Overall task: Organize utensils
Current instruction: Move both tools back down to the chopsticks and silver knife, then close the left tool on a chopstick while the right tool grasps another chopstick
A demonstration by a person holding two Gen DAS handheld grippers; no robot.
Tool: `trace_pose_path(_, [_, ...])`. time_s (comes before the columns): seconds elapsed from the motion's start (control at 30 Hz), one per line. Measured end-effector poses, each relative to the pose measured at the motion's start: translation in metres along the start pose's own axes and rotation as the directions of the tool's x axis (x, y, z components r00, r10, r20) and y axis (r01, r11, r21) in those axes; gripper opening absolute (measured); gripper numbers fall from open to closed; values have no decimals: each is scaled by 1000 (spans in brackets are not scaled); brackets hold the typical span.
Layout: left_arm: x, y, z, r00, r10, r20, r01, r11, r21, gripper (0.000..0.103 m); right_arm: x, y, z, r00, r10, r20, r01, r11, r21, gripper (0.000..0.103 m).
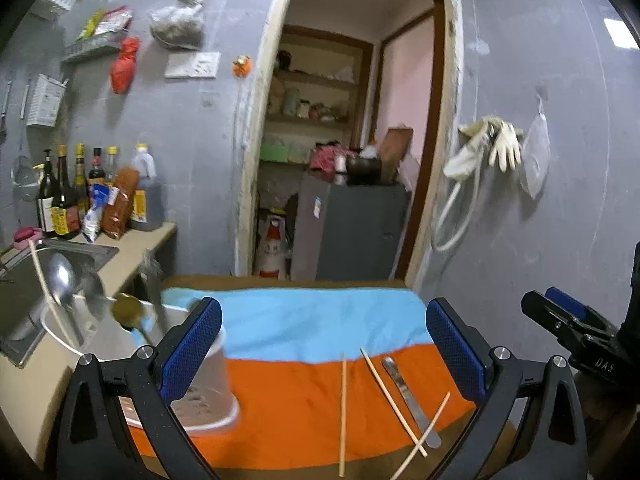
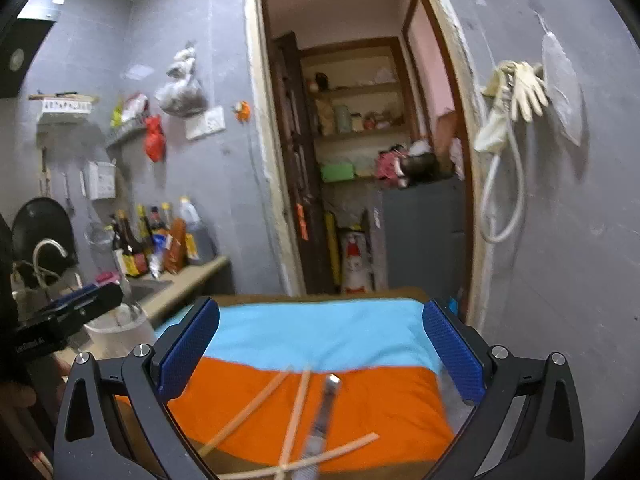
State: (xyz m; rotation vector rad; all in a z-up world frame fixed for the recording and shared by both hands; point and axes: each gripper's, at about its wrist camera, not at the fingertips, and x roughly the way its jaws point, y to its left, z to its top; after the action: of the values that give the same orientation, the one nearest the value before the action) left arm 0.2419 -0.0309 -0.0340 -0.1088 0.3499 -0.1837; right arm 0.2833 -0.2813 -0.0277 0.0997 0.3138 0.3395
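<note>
Wooden chopsticks (image 1: 343,408) and a metal utensil handle (image 1: 408,396) lie on an orange and blue cloth (image 1: 304,328). A clear plastic cup (image 1: 212,392) stands on the cloth by my left gripper's left finger. My left gripper (image 1: 324,348) is open and empty above the cloth. My right gripper (image 2: 320,348) is open and empty above the chopsticks (image 2: 298,412) and the metal utensil (image 2: 326,408). The right gripper also shows at the left wrist view's right edge (image 1: 568,320).
A sink (image 1: 48,280) at the left holds spoons and chopsticks in a container. Sauce bottles (image 1: 76,192) stand on the counter behind it. An open doorway (image 1: 340,160) with shelves and a grey cabinet lies ahead. Gloves (image 1: 492,144) hang on the right wall.
</note>
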Motion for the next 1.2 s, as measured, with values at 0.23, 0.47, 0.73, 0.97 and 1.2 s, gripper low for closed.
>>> trace_pose_path(0.23, [28,-17,-26,995,-21,-93,24,999,35,100,10,-28,-32,989,-39,-140,45,998,40,103])
trace_pose_path(0.47, [63,-18,-47,981,-17,-192,20,1000,15,100,34,-36,-59,956,-14,-293,37,997,72,103])
trace_pose_path(0.73, [92,-11,-65,956,-42,-291,42,999,-7,99,60,-38,-83,896,63,-440,-1,990,139,70])
trace_pose_path(0.97, [117,-2,-72,918,-92,-386,80,996,-47,73,75,-35,-101,832,135,-538,-25,978,206,44])
trace_pose_path(1.2, [140,2,-80,869,-127,-478,104,992,-75,48,93,-31,-98,813,179,-554,-47,969,244,30])
